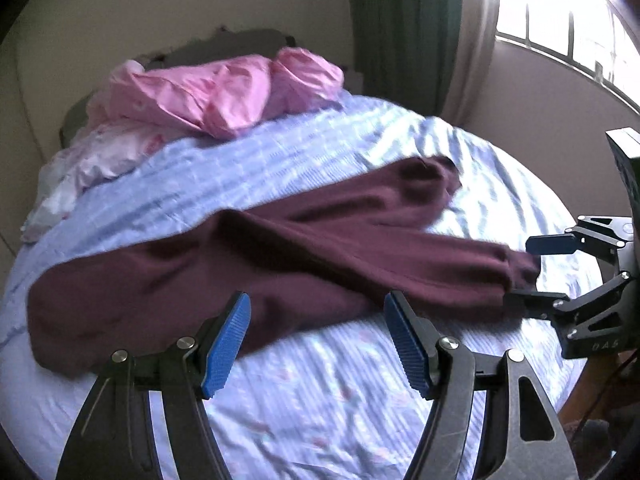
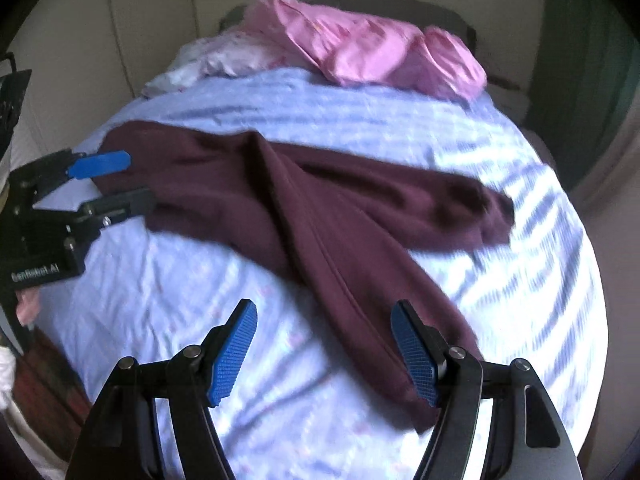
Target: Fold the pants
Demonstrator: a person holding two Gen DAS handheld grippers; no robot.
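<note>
Pale blue striped bedsheet (image 2: 168, 292), rumpled and sunlit, covers the bed beneath both tools. Closest in, the left gripper (image 1: 318, 340) stands with its jaws wide apart, ribbed blue pads (image 1: 226, 344) on black metal linkage arms with silver pins; it holds nothing. The right gripper (image 2: 324, 350) is built the same and is likewise spread, its right pad just beside a trouser cuff. White lettering on the left gripper's body, seen from the right wrist view, reads roughly "GenRobot.AI". Maroon pants (image 1: 280, 252) of soft knit lie flat and creased across the sheet, legs splayed in a V; the waist end sits near the left gripper, one cuff between the right gripper's fingers. Farther off, crumpled pink bedding (image 1: 224, 92) is heaped by the cream wall, beside a green curtain (image 1: 404, 28) and a bright barred window (image 1: 568, 20).
</note>
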